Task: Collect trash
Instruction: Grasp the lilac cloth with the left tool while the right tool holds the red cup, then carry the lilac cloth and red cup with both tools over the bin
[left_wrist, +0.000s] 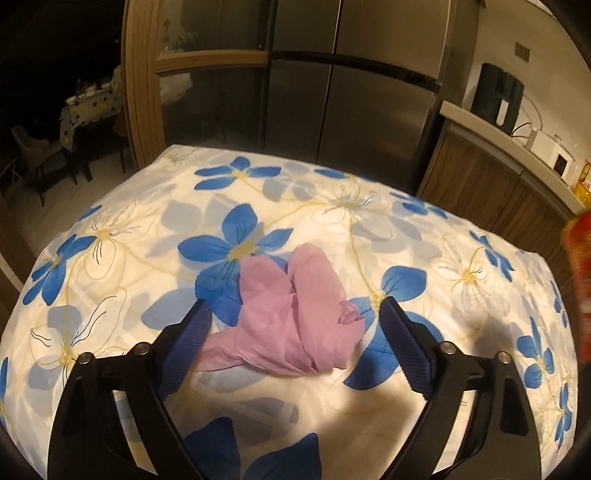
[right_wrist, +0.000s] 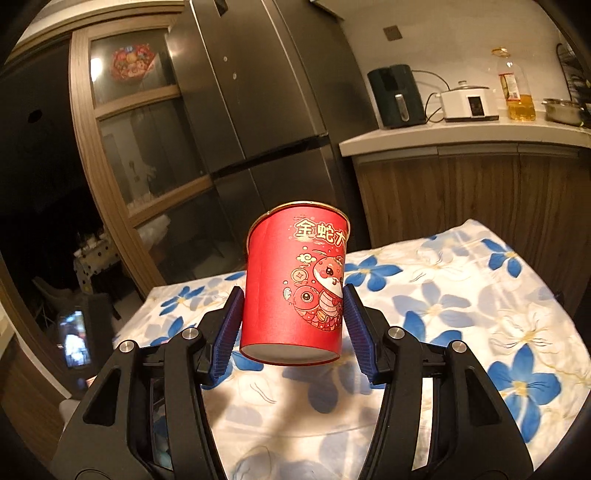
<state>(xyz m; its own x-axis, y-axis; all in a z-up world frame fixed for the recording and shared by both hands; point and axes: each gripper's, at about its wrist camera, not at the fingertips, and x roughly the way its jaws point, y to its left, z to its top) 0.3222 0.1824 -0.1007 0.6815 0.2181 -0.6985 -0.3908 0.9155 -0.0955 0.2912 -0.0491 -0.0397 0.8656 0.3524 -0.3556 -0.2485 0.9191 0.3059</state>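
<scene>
A crumpled pink plastic bag (left_wrist: 295, 317) lies on the flowered tablecloth (left_wrist: 443, 229). My left gripper (left_wrist: 295, 306) hangs just over it, jaws wide, one blue pad on each side of the bag and neither pressing it. In the right wrist view my right gripper (right_wrist: 293, 295) is shut on a red paper cup (right_wrist: 295, 280) with gold lettering and a cartoon print. The cup is upright and lifted clear of the tablecloth (right_wrist: 480, 314). A blurred red edge of the cup (left_wrist: 578, 288) shows at the far right of the left wrist view.
A steel fridge (left_wrist: 351, 92) stands behind the table, a wooden glass door (left_wrist: 147, 85) to its left. On the counter (right_wrist: 461, 134) at the right sit an air fryer (right_wrist: 397, 96), a white cooker (right_wrist: 469, 101), an oil bottle (right_wrist: 515, 88) and a metal bowl (right_wrist: 563, 110). A lit phone (right_wrist: 74, 343) stands low left.
</scene>
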